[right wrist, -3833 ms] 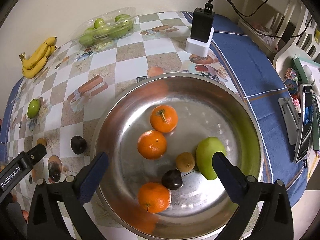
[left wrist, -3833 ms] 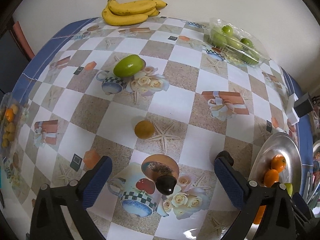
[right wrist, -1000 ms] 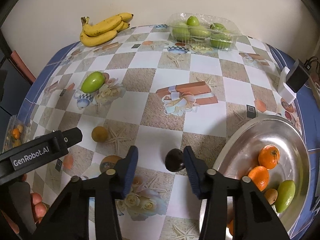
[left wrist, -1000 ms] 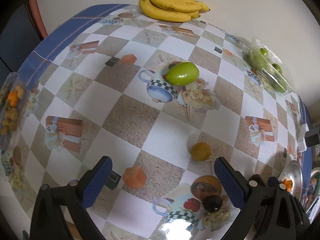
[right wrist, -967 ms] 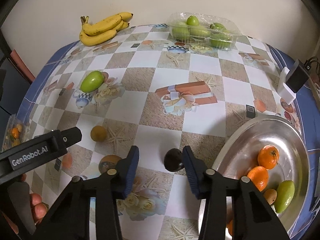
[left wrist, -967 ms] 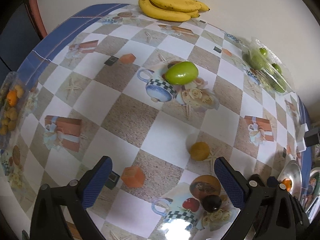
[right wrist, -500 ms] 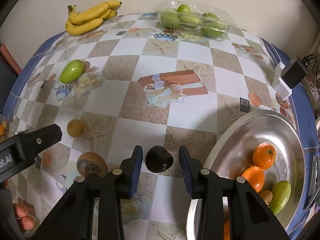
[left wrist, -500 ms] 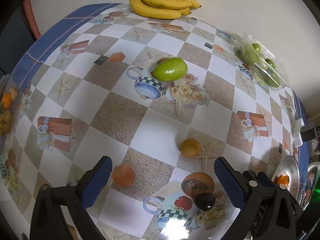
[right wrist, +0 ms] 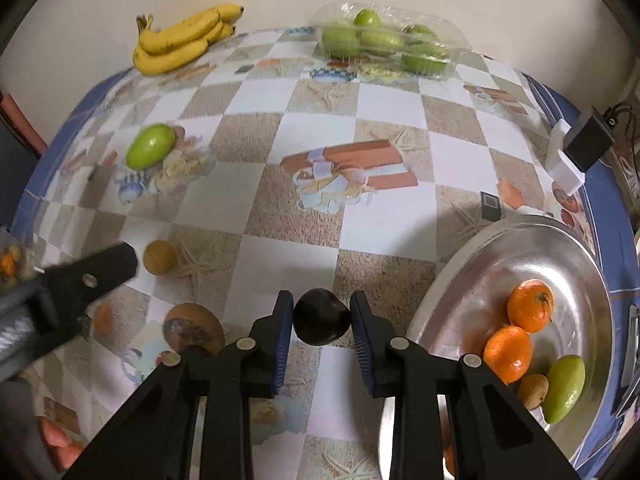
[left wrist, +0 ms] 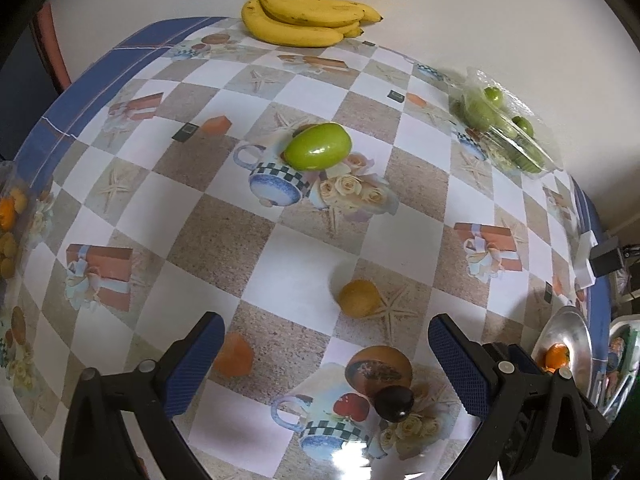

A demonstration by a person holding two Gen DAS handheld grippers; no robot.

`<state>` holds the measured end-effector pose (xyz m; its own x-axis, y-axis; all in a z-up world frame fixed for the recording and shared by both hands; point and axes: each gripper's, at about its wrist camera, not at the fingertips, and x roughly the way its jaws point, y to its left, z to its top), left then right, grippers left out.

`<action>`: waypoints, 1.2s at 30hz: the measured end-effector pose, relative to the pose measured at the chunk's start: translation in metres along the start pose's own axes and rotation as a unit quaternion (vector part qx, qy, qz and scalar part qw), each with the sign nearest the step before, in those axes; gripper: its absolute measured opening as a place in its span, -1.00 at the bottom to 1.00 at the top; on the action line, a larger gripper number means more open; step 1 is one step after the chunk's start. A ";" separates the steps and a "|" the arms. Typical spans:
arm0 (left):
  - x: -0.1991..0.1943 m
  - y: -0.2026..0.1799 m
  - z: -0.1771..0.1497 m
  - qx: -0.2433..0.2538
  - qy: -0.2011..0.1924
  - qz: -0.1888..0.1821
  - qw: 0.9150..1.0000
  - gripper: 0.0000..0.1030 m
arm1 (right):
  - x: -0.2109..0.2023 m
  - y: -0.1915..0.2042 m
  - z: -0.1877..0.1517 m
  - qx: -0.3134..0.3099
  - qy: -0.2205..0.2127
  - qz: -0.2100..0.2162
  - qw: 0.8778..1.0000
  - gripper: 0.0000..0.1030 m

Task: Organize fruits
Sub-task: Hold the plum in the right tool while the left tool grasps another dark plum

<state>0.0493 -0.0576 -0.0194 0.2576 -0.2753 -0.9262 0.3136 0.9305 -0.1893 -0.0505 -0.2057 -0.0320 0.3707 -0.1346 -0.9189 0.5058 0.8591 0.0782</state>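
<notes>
The right gripper (right wrist: 322, 322) is closed on a dark plum (right wrist: 322, 317), its blue pads touching the fruit on both sides at bottom centre of the right wrist view. Just right of it, at the lower right of the frame, the steel bowl (right wrist: 464, 264) holds two oranges (right wrist: 530, 305), a small brown fruit (right wrist: 532, 390) and a green mango (right wrist: 564, 387). A small yellow-brown fruit (right wrist: 159, 256) lies on the checked tablecloth (right wrist: 328, 184) at middle left, a loose green mango (right wrist: 150, 145) further up left, and bananas (right wrist: 180, 40) and a clear box of green fruit (right wrist: 384, 42) along the top.

The left gripper (left wrist: 324, 364) is wide open and holds nothing. In the left wrist view a second dark plum (left wrist: 394, 403) sits on the cloth between its fingers, nearer the right one at bottom centre. The small yellow-brown fruit (left wrist: 359, 298) lies just above the fingertips, the green mango (left wrist: 319, 146) near the frame's centre top.
</notes>
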 end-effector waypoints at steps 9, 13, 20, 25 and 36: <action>-0.003 -0.005 -0.007 -0.002 0.011 -0.026 1.000 1.00 | -0.022 -0.011 -0.013 0.038 0.007 0.009 0.999 -0.41; -0.004 -0.006 -0.011 0.007 0.010 -0.019 1.000 1.00 | -0.032 -0.016 -0.020 0.049 0.003 0.016 0.999 -0.41; -0.007 -0.006 -0.015 0.002 0.014 -0.005 1.000 1.00 | -0.046 -0.015 -0.030 0.063 -0.005 0.023 0.998 -0.41; -0.009 -0.009 -0.020 0.014 0.016 -0.006 1.000 0.98 | -0.048 -0.013 -0.037 0.068 0.000 0.026 0.997 -0.41; 0.008 -0.018 -0.028 0.020 0.056 -0.022 0.998 0.60 | -0.041 -0.019 -0.040 0.075 0.013 0.026 0.997 -0.41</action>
<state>0.0199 -0.0694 -0.0324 0.1400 -0.2846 -0.9484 0.3585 0.9074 -0.2194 -0.1063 -0.1973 -0.0109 0.3797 -0.0766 -0.9219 0.5983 0.7804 0.1816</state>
